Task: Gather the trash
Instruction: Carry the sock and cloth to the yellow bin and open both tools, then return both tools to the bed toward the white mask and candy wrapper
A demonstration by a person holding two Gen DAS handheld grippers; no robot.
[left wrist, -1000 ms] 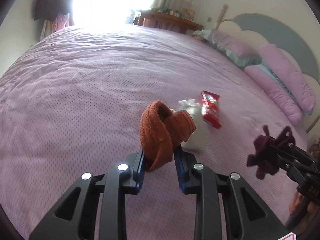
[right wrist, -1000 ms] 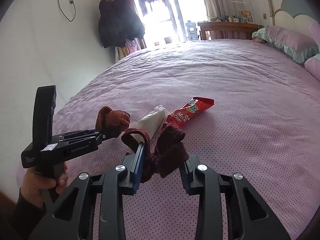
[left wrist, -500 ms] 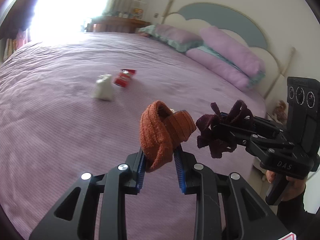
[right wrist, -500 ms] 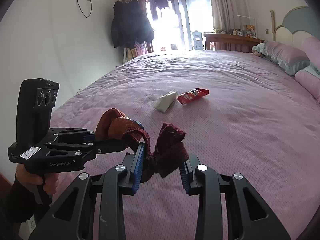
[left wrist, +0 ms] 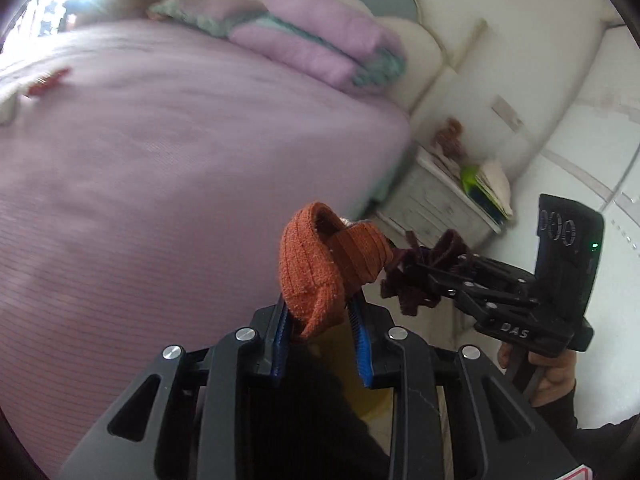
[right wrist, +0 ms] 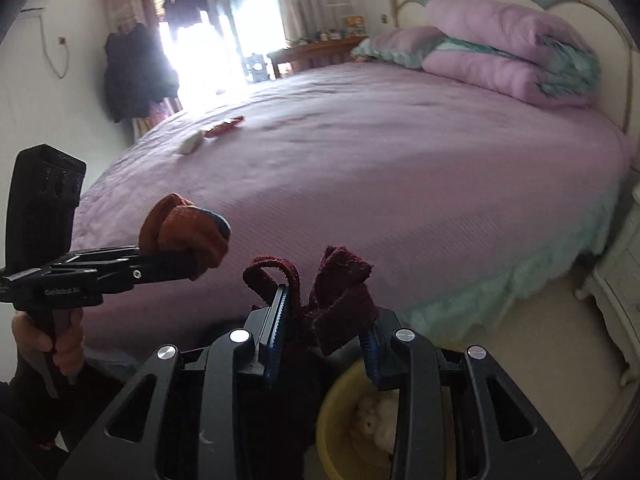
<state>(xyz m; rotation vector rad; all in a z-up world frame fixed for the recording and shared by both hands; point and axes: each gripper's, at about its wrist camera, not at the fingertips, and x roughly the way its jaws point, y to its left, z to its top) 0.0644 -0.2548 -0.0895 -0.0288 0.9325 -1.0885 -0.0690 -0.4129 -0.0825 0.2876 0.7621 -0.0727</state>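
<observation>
My left gripper (left wrist: 320, 312) is shut on an orange knitted sock (left wrist: 320, 264), also seen in the right wrist view (right wrist: 182, 232). My right gripper (right wrist: 324, 320) is shut on a dark maroon sock (right wrist: 340, 288), which shows in the left wrist view (left wrist: 420, 276) right of the orange one. Both are held past the bed's edge, above the floor. A yellow bin (right wrist: 344, 432) with white crumpled paper inside sits below my right gripper. A red snack wrapper (right wrist: 224, 126) and a white crumpled wrapper (right wrist: 191, 143) lie on the far side of the purple bed (right wrist: 400, 184).
A white bedside cabinet (left wrist: 440, 196) with books stands right of the bed. Purple pillows (right wrist: 500, 52) lie at the headboard. A dark coat (right wrist: 136, 76) hangs by the bright window. Beige floor (right wrist: 540, 360) runs along the bed's side.
Both grippers have swung right and back from over the bed to its edge, still holding the socks. The wrappers are now far off; the yellow bin has come into view below.
</observation>
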